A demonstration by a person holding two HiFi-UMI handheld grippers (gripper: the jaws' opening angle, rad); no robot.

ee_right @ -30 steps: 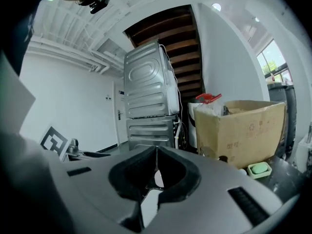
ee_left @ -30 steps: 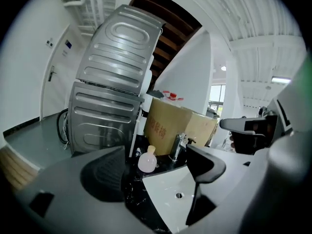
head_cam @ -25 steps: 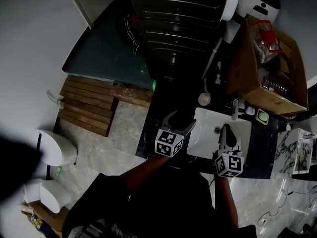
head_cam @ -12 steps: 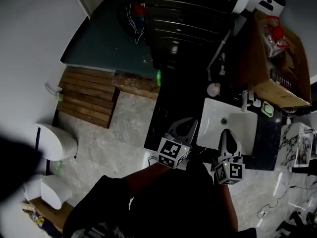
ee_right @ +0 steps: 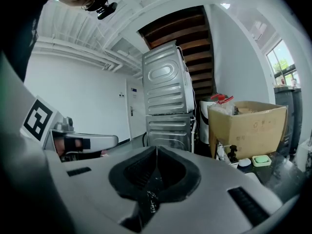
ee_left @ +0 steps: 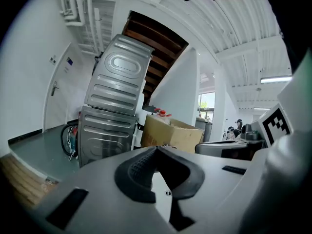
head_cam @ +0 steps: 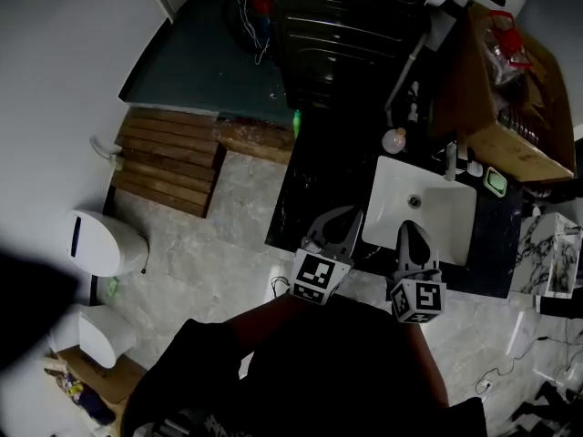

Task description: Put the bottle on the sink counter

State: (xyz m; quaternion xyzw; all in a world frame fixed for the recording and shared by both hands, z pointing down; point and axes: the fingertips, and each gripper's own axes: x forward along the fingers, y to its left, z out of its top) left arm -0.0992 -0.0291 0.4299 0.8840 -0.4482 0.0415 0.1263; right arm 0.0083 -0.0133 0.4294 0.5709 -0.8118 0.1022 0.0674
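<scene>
On the black sink counter (head_cam: 314, 185), a small pale round-topped bottle (head_cam: 393, 139) stands behind the left corner of the white basin (head_cam: 428, 217), apart from both grippers. My left gripper (head_cam: 344, 218) hovers over the counter's front edge left of the basin. Its jaws have just closed from wide open and are now shut (ee_left: 156, 148) with nothing between them. My right gripper (head_cam: 410, 229) is over the basin's front rim, also shut and empty (ee_right: 156, 148). Neither gripper view shows the bottle clearly.
Stacked grey washing machines (head_cam: 346, 25) and an open cardboard box (head_cam: 510, 98) stand behind the counter. A faucet (head_cam: 451, 162) and a green soap dish (head_cam: 496, 182) sit at the basin's back. A wooden mat (head_cam: 168, 162) and a toilet (head_cam: 100, 244) are on the floor at left.
The left gripper's jaws went from wide open to shut. Both grippers drew back from the counter toward the person, and the head view shifted with them.
</scene>
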